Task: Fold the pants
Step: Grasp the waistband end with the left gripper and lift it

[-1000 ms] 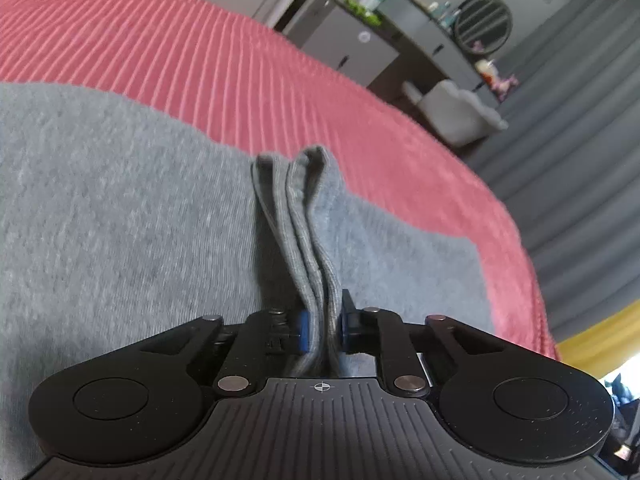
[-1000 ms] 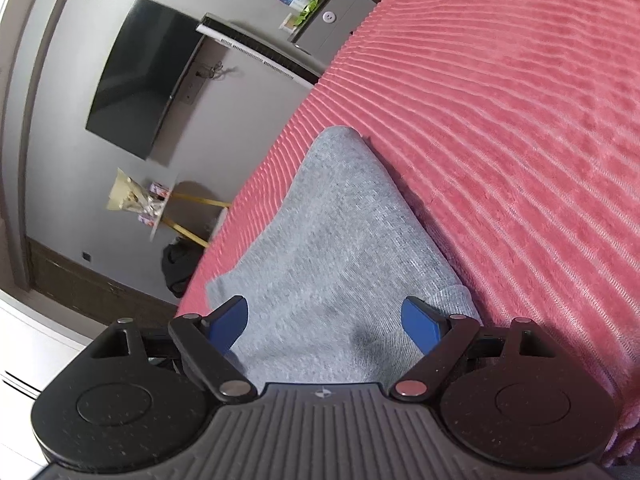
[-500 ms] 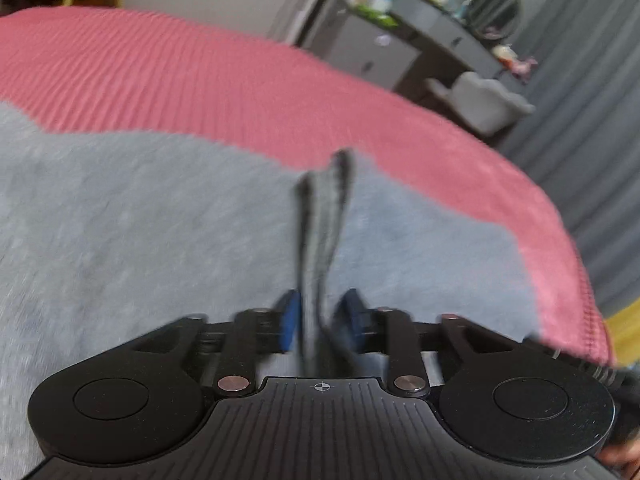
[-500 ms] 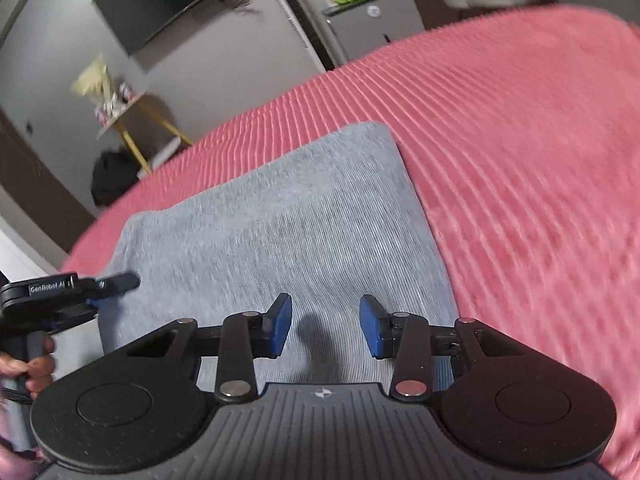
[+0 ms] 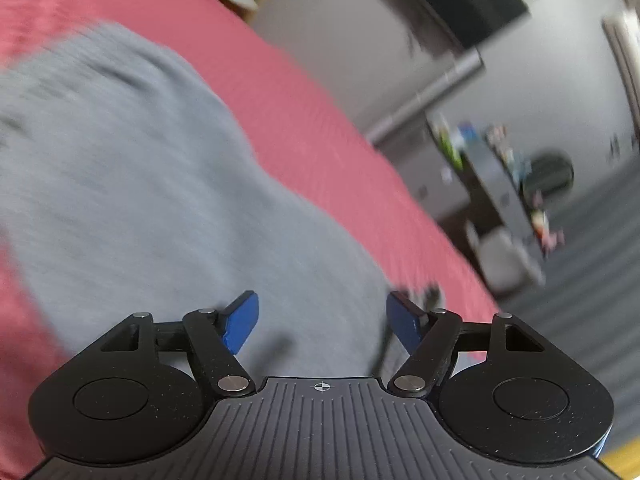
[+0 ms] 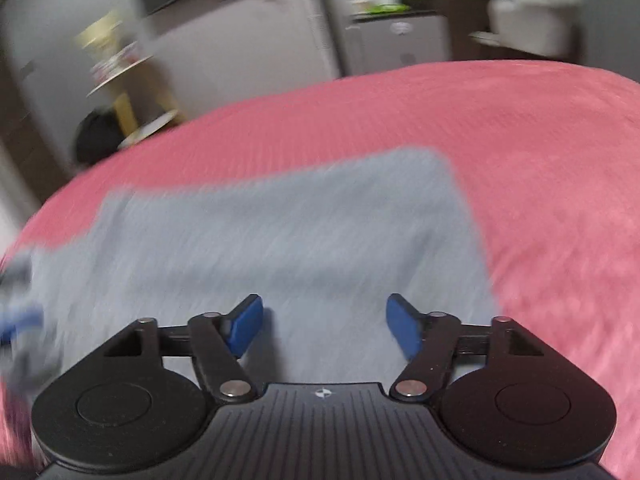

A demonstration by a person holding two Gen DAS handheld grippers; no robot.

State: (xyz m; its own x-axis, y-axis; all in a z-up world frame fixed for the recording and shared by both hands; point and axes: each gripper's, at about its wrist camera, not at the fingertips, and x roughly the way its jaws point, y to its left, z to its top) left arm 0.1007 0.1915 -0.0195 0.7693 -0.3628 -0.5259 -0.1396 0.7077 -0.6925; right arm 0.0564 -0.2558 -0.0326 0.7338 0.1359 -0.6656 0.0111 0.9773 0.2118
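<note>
A: Where are the pants point(image 6: 280, 240)?

B: Flat on the red bedspread point(image 6: 540, 160), folded into a grey block. From the right wrist view its far right corner is squared off, with red cover showing beyond it and to its right.

A: And the left gripper point(image 5: 322, 322)?

B: Jaws spread wide and have just been opening. Nothing is between the blue pads point(image 5: 240, 322); the pants point(image 5: 140, 200) lie beneath and ahead of them, and their edge runs back along the bedspread point(image 5: 300, 120).

A: The right gripper point(image 6: 324, 326)?

B: Also wide apart, just reopened, holding nothing. It hangs over the near part of the pants. Whether its pads point(image 6: 246, 326) touch the cloth I cannot tell; both views are blurred.

A: Anything beyond the bedspread?

B: A grey cabinet point(image 6: 400, 40) past its far edge.
</note>
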